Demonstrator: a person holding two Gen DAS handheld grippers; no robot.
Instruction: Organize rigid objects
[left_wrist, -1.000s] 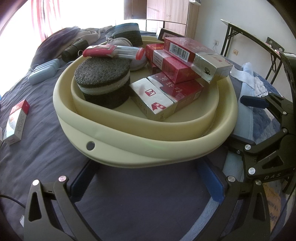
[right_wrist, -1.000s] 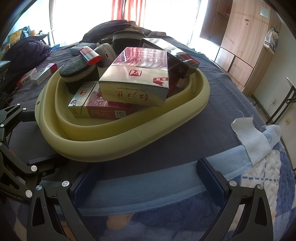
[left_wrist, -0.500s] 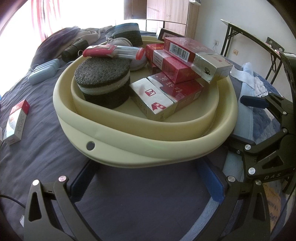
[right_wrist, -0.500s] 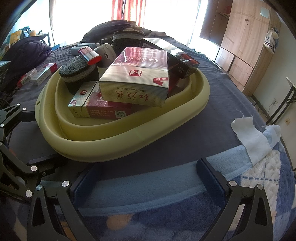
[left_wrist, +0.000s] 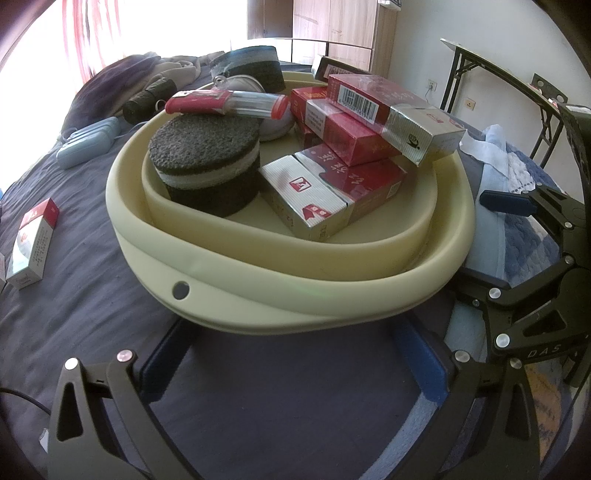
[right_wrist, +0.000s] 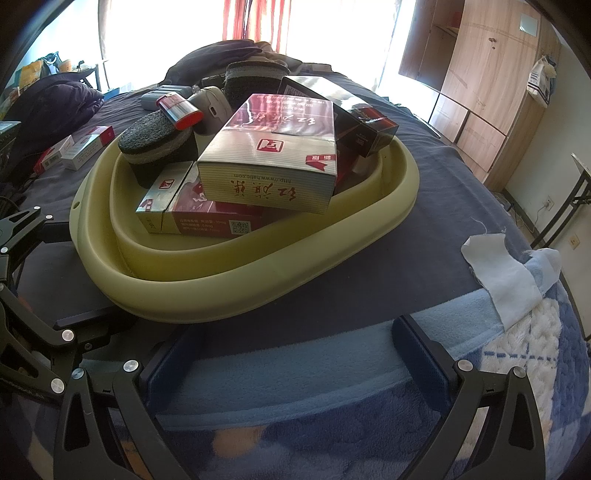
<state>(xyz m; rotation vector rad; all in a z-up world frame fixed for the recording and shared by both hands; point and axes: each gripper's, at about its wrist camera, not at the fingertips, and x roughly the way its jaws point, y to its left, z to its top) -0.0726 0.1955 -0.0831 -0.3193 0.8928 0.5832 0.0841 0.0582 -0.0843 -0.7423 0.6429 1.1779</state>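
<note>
Dark bedspread (left_wrist: 92, 295) carries a cream basin (left_wrist: 295, 288) piled with red-and-silver cartons (right_wrist: 273, 162); both grippers (left_wrist: 291, 362) (right_wrist: 291, 354) gape empty.

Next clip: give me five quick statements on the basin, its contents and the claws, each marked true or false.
1. Both claws are open and hold nothing. True: left claw, right claw.
2. The red tube lies on the round sponge. True.
3. The basin holds only one carton. False: several red cartons are stacked in it.
4. The white cloth lies inside the basin. False: it lies on the bed beside it.
5. Some packs lie on the bed outside the basin. True.
</note>
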